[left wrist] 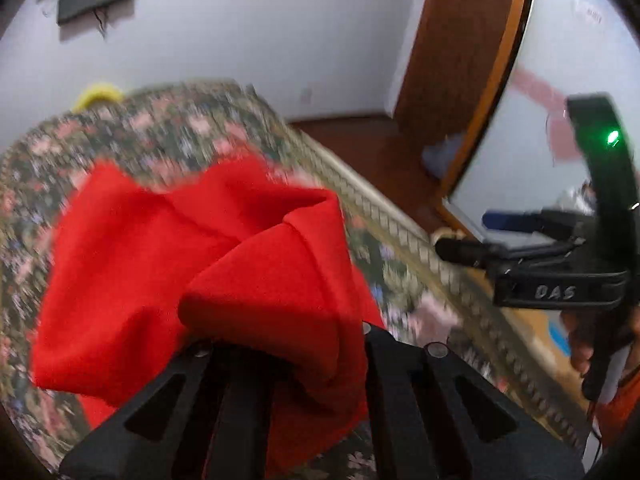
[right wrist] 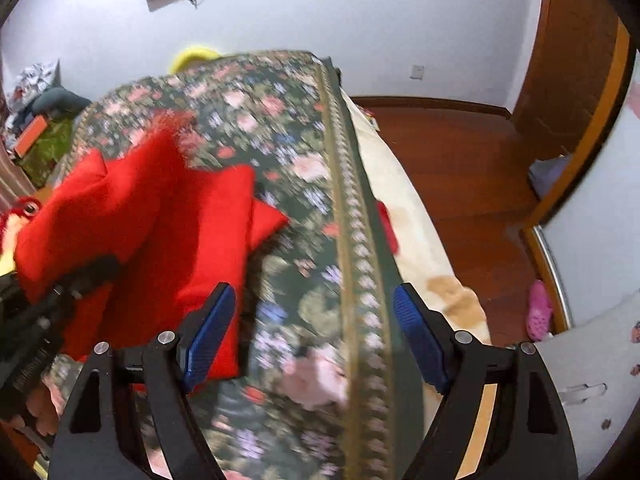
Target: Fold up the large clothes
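A large red garment [left wrist: 208, 264] lies bunched on a floral bed cover [left wrist: 180, 128]. My left gripper [left wrist: 288, 356] is shut on a thick fold of it, and the cloth hides the fingertips. In the right wrist view the garment [right wrist: 152, 232] is at the left, with the left gripper [right wrist: 60, 284] pinching it. My right gripper [right wrist: 314, 332] is open and empty, its blue pads [right wrist: 208, 336] wide apart above the cover, just right of the garment. It also shows in the left wrist view [left wrist: 460, 236] at the right.
The bed's patterned border strip [right wrist: 352, 208] runs along its right edge over a cream sheet [right wrist: 404, 200]. Wooden floor [right wrist: 460, 152], a wooden door [left wrist: 452, 40] and a pink shoe [right wrist: 538, 312] lie to the right. A yellow object [right wrist: 192, 54] sits at the bed's far end.
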`<state>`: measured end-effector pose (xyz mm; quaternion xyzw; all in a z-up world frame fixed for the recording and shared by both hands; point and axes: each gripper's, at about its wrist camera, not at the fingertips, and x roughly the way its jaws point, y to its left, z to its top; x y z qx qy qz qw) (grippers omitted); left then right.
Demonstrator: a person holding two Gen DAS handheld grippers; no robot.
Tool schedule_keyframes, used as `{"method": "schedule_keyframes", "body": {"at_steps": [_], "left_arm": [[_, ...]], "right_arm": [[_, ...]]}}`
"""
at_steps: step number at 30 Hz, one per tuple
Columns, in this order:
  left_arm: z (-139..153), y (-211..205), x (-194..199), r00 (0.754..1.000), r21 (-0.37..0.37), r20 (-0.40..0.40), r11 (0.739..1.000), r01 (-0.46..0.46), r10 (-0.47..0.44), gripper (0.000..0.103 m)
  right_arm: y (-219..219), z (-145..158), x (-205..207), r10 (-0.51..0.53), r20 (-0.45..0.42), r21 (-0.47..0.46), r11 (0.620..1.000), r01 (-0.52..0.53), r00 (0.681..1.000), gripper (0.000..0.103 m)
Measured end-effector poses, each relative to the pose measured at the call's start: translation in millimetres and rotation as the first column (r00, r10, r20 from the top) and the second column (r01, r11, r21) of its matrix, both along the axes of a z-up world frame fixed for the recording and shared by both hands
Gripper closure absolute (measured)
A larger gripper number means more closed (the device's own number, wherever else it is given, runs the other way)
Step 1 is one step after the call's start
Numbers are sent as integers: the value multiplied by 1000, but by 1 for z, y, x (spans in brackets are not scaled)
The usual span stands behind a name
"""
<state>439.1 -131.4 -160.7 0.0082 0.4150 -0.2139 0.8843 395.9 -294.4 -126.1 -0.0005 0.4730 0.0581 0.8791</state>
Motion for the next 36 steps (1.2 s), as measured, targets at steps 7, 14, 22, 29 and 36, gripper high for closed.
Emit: {"method": "schedule_keyframes", "body": {"at_steps": [7, 14, 22, 29, 36], "left_arm": [[-44, -11, -1, 988, -3, -142, 998, 55, -55, 101], [-34, -25, -20, 984, 28, -129, 991, 129, -125, 71], [-6, -27, -50, 970, -20, -159, 983, 181, -182, 55], [44, 34, -78, 997, 37, -29, 997, 74, -73, 46], [54, 128, -82, 985, 114, 45, 979, -171, 167, 39]], "right_arm": [[-18, -33, -6, -27, -77, -4, 1000, 27, 997, 25], [-23, -14, -17, -30, -29, 8, 999, 31, 999, 25], [-17, 21, -35, 2, 32, 34, 999, -4, 999, 25], [18, 49, -55, 106, 83, 63, 992, -112, 991, 25], [97, 51, -67, 273, 98, 57, 959, -279, 957, 24]]}}
